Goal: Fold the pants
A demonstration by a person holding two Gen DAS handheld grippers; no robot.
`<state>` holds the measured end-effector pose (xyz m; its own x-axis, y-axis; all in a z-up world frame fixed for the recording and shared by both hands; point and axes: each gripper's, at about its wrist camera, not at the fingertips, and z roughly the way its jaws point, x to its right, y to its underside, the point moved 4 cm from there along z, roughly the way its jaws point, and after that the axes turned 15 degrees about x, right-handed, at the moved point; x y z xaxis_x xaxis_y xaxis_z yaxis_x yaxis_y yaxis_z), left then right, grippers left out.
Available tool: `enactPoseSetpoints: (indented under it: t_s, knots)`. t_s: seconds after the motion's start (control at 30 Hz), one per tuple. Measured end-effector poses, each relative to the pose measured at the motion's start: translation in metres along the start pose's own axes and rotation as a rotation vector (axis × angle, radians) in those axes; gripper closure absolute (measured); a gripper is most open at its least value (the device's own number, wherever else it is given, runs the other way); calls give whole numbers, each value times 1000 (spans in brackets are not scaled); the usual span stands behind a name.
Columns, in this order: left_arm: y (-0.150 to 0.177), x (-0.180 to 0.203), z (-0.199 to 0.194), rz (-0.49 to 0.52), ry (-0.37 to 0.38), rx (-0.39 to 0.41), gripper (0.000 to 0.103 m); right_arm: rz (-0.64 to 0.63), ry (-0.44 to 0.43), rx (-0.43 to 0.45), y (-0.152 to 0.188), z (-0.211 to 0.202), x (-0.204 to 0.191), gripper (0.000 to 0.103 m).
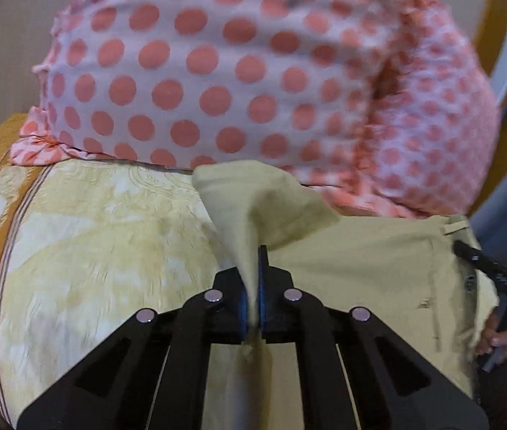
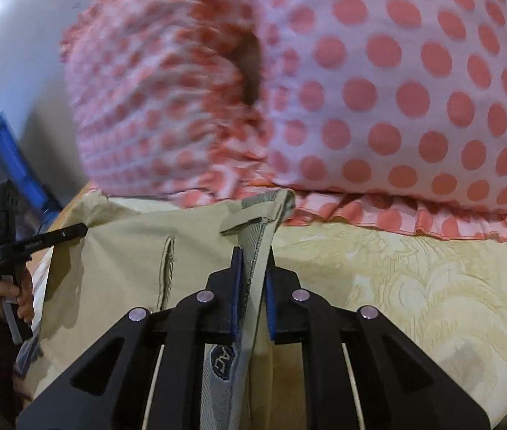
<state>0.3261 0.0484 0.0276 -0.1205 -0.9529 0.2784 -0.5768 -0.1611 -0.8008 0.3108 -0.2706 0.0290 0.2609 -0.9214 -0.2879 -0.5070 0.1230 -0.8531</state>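
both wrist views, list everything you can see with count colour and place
pants: one, khaki beige, lying on the bedspread in front of the pillow, with an edge pinched in each gripper
pillow: one, pale pink with coral polka dots and a ruffled edge, at the back on the bedspread
bedspread: one, cream and yellow ornate pattern with an orange border stripe, under everything
left gripper: one, black with blue pads, shut on a fold of the pants
right gripper: one, black with blue pads, closed around the waistband
right hand: one, gripping its handle at the right edge of the left view
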Motion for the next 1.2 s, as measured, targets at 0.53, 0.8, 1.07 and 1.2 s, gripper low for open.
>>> enactPoseSetpoints:
  t_s: [0.53, 0.8, 1.07, 1.2]
  knots:
    - [59, 32, -53, -56, 165, -108, 62, 69, -54, -231, 62, -12, -22, 16]
    - [72, 32, -72, 2, 5, -41, 37, 81, 133, -185, 77, -63, -30, 2]
    - [149, 54, -187, 206, -173, 147, 2, -106, 148, -4, 148, -124, -102, 1]
    - [178, 55, -188, 212, -201, 130, 2, -158, 214, 50, 167, -124, -116, 1]
